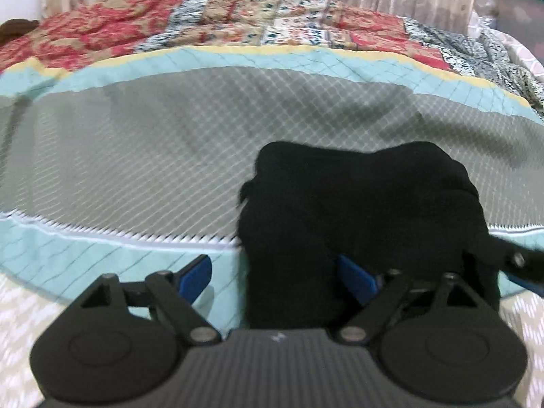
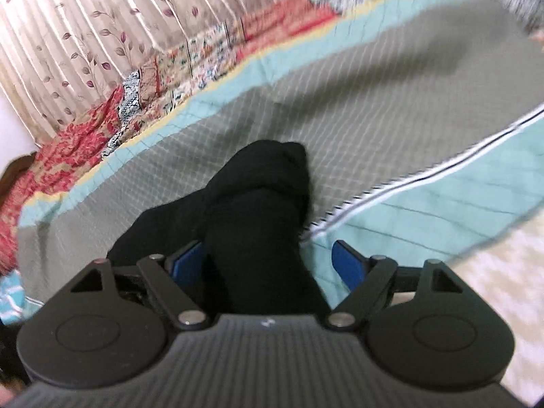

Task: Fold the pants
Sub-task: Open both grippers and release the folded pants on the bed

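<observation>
- Lying bunched on the bedspread, the black pants are judged partly folded.
- Fabric is straddled by the wide-spread left gripper and right gripper; flattening is left.

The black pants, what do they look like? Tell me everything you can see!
The black pants are soft, dark cloth, so dark that seams and pockets cannot be made out. They lie bunched in a thick folded heap on the grey checked bedspread, reaching over its teal border. The near end runs between the wide-apart blue fingers of the left gripper and the right gripper; neither is closed on it.
</observation>
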Action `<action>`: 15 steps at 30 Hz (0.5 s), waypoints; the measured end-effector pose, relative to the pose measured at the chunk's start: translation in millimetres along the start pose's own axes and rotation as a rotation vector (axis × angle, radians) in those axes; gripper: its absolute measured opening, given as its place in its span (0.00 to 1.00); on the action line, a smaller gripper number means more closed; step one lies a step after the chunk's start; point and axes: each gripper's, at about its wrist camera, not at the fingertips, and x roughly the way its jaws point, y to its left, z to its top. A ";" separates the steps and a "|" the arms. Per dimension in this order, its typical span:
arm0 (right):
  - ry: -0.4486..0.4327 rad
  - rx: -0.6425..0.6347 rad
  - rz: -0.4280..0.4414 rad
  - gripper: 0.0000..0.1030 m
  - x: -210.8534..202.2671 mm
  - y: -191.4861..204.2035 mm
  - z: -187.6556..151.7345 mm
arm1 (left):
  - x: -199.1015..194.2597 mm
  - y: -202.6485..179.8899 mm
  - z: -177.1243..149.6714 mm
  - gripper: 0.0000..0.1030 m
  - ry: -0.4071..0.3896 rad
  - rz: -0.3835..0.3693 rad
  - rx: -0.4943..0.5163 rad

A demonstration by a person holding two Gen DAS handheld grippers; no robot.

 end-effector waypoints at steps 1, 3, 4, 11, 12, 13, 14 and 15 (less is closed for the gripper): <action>-0.010 -0.018 -0.019 0.82 -11.4 3.3 -7.8 | -10.7 1.0 -5.6 0.82 -0.001 0.012 -0.007; -0.016 -0.045 -0.050 0.82 -32.6 9.0 -21.9 | -32.8 3.5 -17.8 0.82 -0.008 0.033 -0.010; -0.020 -0.054 -0.062 0.82 -42.7 12.7 -28.2 | -44.0 5.2 -23.9 0.83 -0.014 0.038 -0.010; -0.031 -0.117 -0.092 0.83 -109.8 33.0 -70.8 | -126.2 20.2 -74.2 0.95 -0.036 0.025 -0.045; -0.031 -0.125 -0.095 0.84 -116.5 39.3 -75.5 | -139.7 22.5 -82.6 0.99 -0.050 0.028 -0.040; -0.031 -0.135 -0.099 0.84 -124.4 41.9 -79.5 | -151.0 24.3 -89.7 1.00 -0.064 0.035 -0.036; -0.030 -0.143 -0.103 0.85 -133.3 44.4 -83.8 | -160.8 26.0 -95.3 1.00 -0.077 0.045 -0.033; -0.031 -0.145 -0.106 0.85 -140.5 48.5 -87.8 | -173.9 28.3 -103.7 1.00 -0.095 0.055 -0.027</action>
